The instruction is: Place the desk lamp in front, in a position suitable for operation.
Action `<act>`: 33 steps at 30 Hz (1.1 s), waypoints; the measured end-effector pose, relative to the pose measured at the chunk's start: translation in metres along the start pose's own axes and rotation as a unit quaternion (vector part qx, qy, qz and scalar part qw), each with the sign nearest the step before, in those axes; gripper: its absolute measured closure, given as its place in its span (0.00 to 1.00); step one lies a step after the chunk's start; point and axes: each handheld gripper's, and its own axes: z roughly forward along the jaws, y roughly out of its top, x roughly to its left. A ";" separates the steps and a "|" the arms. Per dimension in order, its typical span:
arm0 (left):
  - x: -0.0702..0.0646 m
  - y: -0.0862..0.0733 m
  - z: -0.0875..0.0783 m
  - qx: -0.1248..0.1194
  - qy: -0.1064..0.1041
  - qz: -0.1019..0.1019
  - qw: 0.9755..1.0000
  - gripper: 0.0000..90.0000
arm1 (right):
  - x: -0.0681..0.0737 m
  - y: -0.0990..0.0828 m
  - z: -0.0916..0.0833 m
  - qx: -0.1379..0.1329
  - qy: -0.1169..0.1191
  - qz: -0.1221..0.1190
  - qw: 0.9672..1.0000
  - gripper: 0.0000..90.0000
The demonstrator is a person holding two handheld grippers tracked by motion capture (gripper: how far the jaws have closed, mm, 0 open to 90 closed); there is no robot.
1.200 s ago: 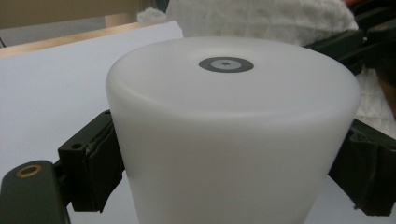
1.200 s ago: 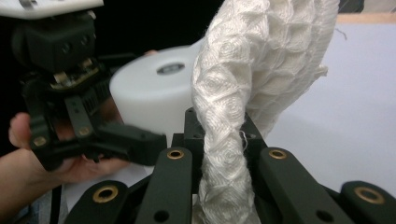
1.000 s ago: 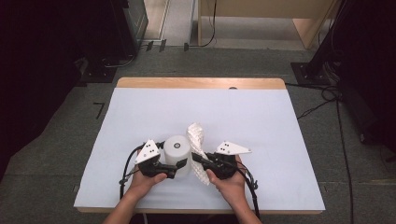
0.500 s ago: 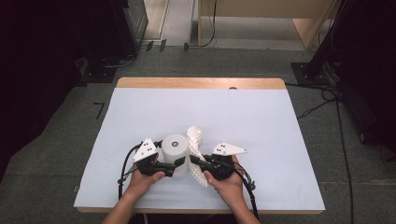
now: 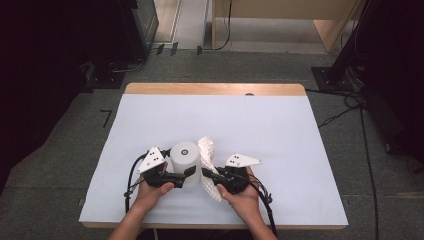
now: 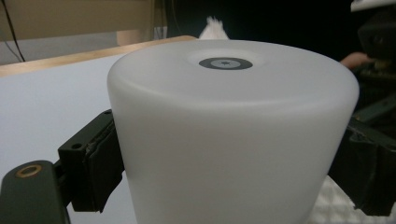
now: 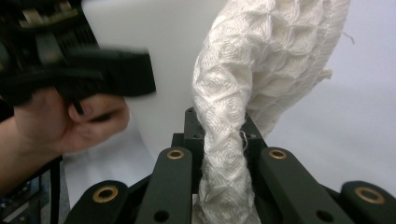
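The white cylinder stands upright on the pale blue table cover, toward the near edge and a little to the person's left of the middle, and everything else arranges itself around it. The left gripper has its jaws clamped on the cylinder's lower wall, one pad pressing each flank in the left gripper view, probably to keep the smooth, frosted body from sliding or turning while the other hand works against it. Just to the right of the cylinder, the right gripper has its jaws drawn together on a white waffle-weave cloth, bunched into a thick rope that rises between the jaws in the right gripper view and leans against the cylinder's side. Gripping the cloth as a tight wad would give a firm pad to rub along the wall, so this looks like a wiping job with one hand bracing and one hand cleaning. A small dark ring marks the centre of the cylinder's top. Beyond the cylinder the cover runs to a bare wooden strip at the table's far edge; around the table lie grey carpet, loose black cables and dark equipment stands.
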 end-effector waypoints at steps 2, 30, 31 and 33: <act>0.002 0.000 -0.001 -0.002 0.002 -0.002 1.000 0.10 | 0.001 -0.002 0.004 0.011 0.001 0.001 1.000 0.89; 0.003 -0.002 0.002 0.004 -0.013 -0.002 1.000 0.10 | -0.002 -0.001 0.000 -0.006 0.009 0.010 1.000 0.89; 0.002 -0.003 0.003 0.009 -0.012 0.001 1.000 0.10 | -0.002 0.001 -0.001 -0.011 0.011 0.008 1.000 0.89; 0.000 -0.005 0.007 0.019 -0.009 0.010 1.000 0.10 | -0.001 0.005 -0.007 -0.025 0.014 0.009 1.000 0.89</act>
